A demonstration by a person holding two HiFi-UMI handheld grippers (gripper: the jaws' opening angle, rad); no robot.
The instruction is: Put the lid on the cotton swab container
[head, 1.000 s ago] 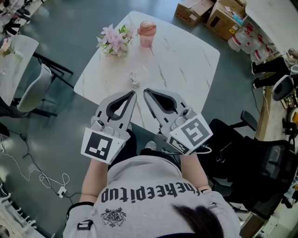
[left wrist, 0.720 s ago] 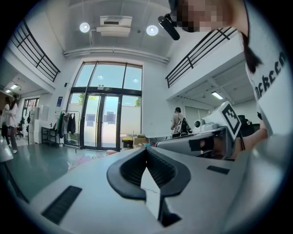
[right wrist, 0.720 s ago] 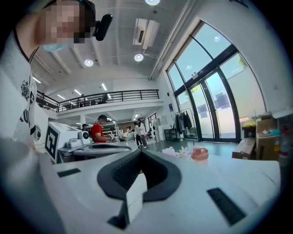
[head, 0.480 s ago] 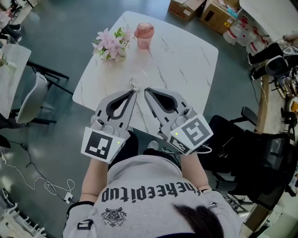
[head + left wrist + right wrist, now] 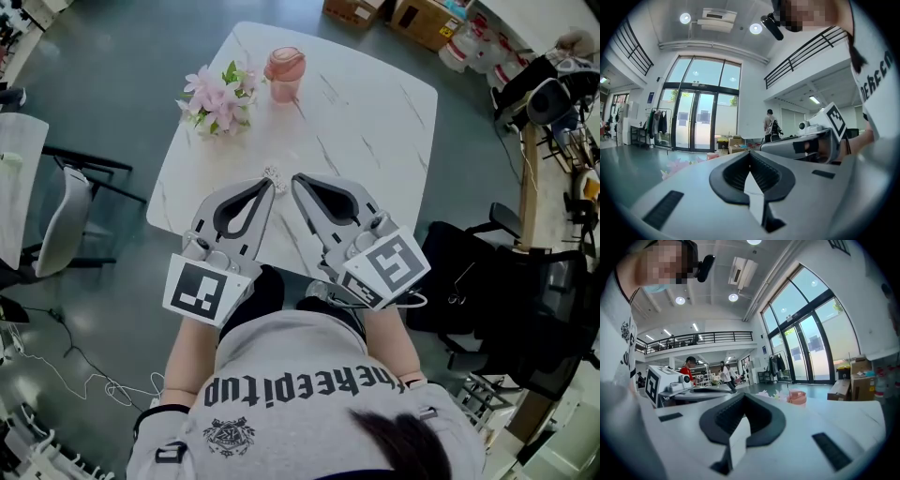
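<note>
Both grippers are closed and empty. The left hand-held gripper (image 5: pixel 269 187) has its jaws pressed together with nothing between them, and the right hand-held gripper (image 5: pixel 296 179) looks the same in its own view: the dark pads meet at the tip and hold nothing. The person holds them side by side over the near edge of the table (image 5: pixel 375 131), with the tips pointing toward each other and toward the far edge.

A small pale object (image 5: pixel 275 174) lies on the table close to the near edge, just beyond the two tips and almost between them. It may be the cotton swab container or its lid, but it is too small to say which, and I cannot tell its long axis. It seems slightly nearer to the left tip than to the right one.

A pink container (image 5: pixel 284 73) stands upright near the far edge, just beside the flowers (image 5: pixel 214 98) at the far left corner, well apart from both grippers. It could also belong to the task. I judge that the task is not yet begun, and that the next move needs one gripper to open first.
</note>
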